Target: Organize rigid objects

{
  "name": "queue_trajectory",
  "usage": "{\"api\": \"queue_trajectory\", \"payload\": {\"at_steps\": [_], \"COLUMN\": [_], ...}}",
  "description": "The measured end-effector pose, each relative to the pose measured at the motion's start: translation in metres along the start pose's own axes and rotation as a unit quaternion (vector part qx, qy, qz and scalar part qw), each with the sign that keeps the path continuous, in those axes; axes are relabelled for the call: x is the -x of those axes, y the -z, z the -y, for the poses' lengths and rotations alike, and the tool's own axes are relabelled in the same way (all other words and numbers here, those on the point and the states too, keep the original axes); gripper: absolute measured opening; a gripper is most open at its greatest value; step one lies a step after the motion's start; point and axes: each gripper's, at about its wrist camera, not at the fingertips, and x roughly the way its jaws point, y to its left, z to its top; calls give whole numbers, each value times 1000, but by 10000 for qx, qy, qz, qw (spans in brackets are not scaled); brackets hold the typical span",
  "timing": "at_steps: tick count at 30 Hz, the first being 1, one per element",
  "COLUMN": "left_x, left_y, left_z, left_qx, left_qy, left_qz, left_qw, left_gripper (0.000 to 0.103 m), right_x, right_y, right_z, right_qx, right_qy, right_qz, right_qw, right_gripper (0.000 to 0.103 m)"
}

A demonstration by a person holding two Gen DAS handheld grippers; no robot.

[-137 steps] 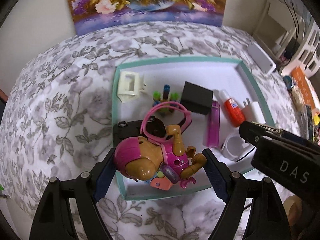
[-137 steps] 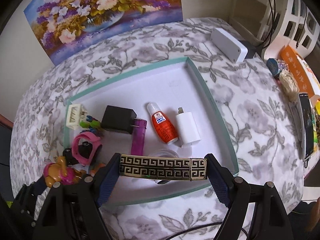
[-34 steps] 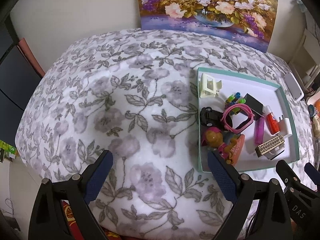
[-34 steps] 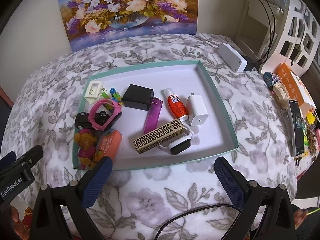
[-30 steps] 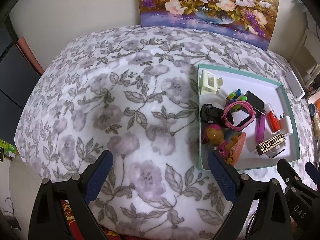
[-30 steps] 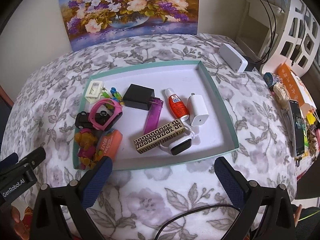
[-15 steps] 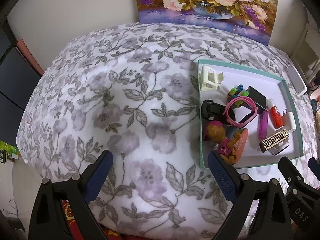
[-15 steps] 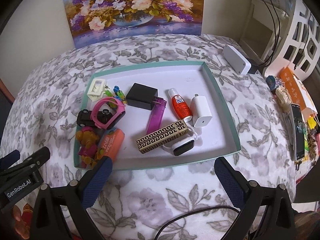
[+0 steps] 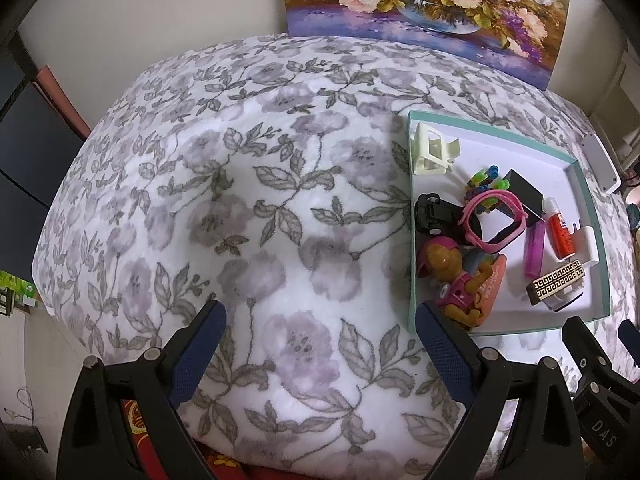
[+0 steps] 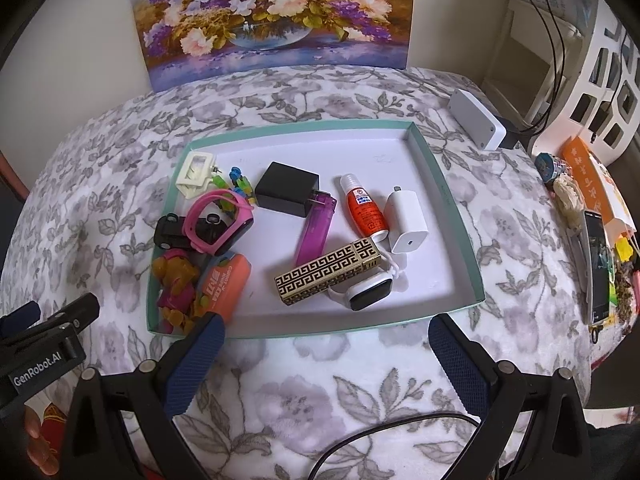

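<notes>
White blanket (image 10: 516,240) printed with grey-lilac flowers and grey leaves across the frame. Centre: teal-rimmed tray (image 10: 460,216) with white floor. Inside, black-and-gold Greek-key box (image 10: 326,272), translucent purple lighter (image 10: 316,230), orange-red bottle (image 10: 362,208), white charger (image 10: 406,218), black adapter (image 10: 286,194). At left, pink watch band (image 10: 214,216), orange tube (image 10: 224,284). Top centre, flower painting (image 10: 276,12) in purple, peach, white.

From our left gripper (image 9: 320,334) we look down past the tray's (image 9: 411,216) left edge; from our right gripper (image 10: 326,346) we face the tray (image 10: 456,216) squarely, nearer; both views share it
</notes>
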Motion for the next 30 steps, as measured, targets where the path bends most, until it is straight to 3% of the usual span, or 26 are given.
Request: {"api": "queue_trajectory", "payload": {"at_steps": [30], "left_x": [-5], "left_y": [-1], "left_z": [-6], "left_qx": [168], "left_qy": [44], "left_qz": [-168], "left_qw": [9997], "left_gripper": [96], "right_x": [-2], "right_y": [-1], "right_z": [-1], "right_qx": [-11], "right_qy": [9], "right_qz": [-19], "right_qw": [10000], "right_gripper": [103]}}
